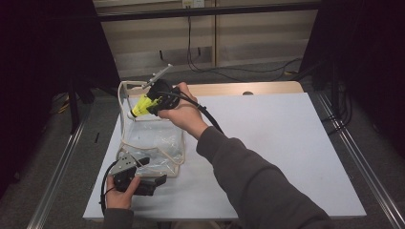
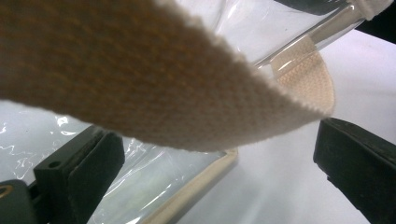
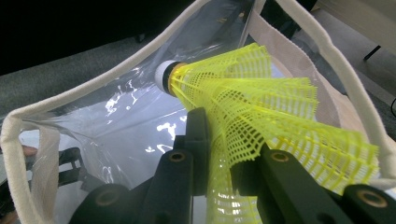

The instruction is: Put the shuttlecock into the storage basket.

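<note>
Item, near: my left gripper [image 1: 157, 181] rests on the counter [image 1: 286, 143], jaws apart around the bag's webbing strap [image 2: 154, 79], not pinching it. Item, farther: my right gripper [image 1: 143, 106], jaws clamped on the yellow shuttlecock [image 3: 261, 107], holds it at the clear bag [image 1: 153, 143]'s open mouth. Step in hand, as I judge it: loading the bag; next calls for lowering inside, then parting the jaws.

A white board [image 1: 286, 143] is laid over a wooden tabletop [image 1: 239, 88], whose far edge is left uncovered. Grey floor [image 1: 43, 157] is seen around the table, with metal rails [image 1: 55, 179] run along the left and right sides. Black cables [image 1: 229, 70] are trailed across the floor beyond the far edge, below a pale panelled wall [image 1: 248, 38]. Dark curtains [image 1: 43, 57] are hung at both sides.
</note>
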`<state>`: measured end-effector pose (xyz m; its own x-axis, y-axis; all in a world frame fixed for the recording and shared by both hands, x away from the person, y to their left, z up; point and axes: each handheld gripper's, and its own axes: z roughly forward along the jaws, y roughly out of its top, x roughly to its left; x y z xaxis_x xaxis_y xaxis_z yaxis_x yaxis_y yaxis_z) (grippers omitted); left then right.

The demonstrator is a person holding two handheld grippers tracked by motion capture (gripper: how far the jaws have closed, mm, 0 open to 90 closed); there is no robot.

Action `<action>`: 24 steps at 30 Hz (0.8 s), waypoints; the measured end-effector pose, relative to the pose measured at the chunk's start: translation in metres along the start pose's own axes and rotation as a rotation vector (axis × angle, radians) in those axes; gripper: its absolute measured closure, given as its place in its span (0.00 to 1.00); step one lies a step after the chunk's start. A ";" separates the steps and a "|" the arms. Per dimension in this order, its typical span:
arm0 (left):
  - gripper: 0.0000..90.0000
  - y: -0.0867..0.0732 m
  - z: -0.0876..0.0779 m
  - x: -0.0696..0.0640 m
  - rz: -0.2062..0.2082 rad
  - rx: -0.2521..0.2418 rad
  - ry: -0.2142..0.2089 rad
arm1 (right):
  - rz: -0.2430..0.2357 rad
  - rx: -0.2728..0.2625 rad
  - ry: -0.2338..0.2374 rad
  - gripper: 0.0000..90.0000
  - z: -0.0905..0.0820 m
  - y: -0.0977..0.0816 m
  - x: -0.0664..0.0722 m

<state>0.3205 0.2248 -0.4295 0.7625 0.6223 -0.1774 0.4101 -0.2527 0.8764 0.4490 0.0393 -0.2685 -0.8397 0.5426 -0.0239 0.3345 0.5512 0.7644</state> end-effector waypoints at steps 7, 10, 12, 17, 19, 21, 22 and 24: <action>0.02 0.000 0.000 0.000 -0.002 -0.001 0.001 | 0.002 0.006 0.000 0.88 0.007 0.000 0.002; 0.02 0.000 0.000 0.000 0.000 0.000 0.000 | -0.002 0.008 0.001 0.88 0.010 0.001 0.003; 0.02 0.000 0.000 0.000 -0.003 -0.007 -0.002 | 0.000 0.010 0.003 0.88 0.011 0.001 0.003; 0.02 0.000 0.000 0.000 -0.004 -0.005 -0.001 | -0.001 0.019 -0.002 0.88 0.015 0.000 0.004; 0.02 0.000 0.000 0.000 -0.004 -0.003 -0.002 | 0.003 0.017 0.000 0.88 0.017 0.000 0.005; 0.02 0.000 0.000 0.000 -0.002 0.002 -0.003 | 0.000 0.023 0.001 0.88 0.018 0.001 0.006; 0.02 0.000 0.000 0.000 -0.004 -0.003 0.005 | 0.002 0.018 0.001 0.88 0.019 0.001 0.007; 0.02 0.000 0.000 0.000 -0.004 -0.003 0.005 | 0.002 0.022 0.002 0.88 0.021 0.001 0.008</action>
<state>0.3204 0.2244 -0.4295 0.7584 0.6269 -0.1786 0.4115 -0.2480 0.8770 0.4519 0.0573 -0.2815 -0.8399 0.5423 -0.0213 0.3451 0.5639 0.7503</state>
